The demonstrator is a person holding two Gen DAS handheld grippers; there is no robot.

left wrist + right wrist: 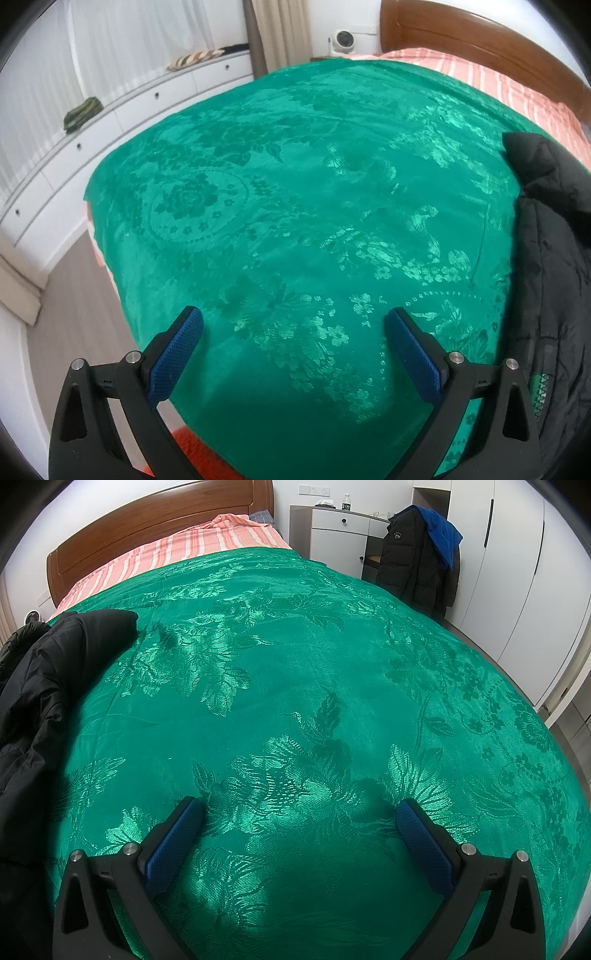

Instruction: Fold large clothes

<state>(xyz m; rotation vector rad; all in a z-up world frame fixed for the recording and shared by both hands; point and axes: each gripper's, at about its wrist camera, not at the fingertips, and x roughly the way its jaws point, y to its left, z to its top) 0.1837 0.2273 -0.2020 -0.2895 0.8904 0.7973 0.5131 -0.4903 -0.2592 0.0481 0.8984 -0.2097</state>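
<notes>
A black puffer jacket [554,258] lies crumpled on the green patterned bedspread [295,184], at the right edge of the left wrist view. In the right wrist view the jacket [37,686] lies at the left edge on the bedspread [295,683]. My left gripper [293,321] is open and empty above the bedspread, left of the jacket. My right gripper [299,812] is open and empty above the bedspread, right of the jacket.
A wooden headboard [147,520] and striped pink sheet [192,542] are at the bed's far end. A white drawer bench [110,118] runs along the left wall. Jackets hang on a chair [421,554] by a white cabinet [343,531] and wardrobe [517,572].
</notes>
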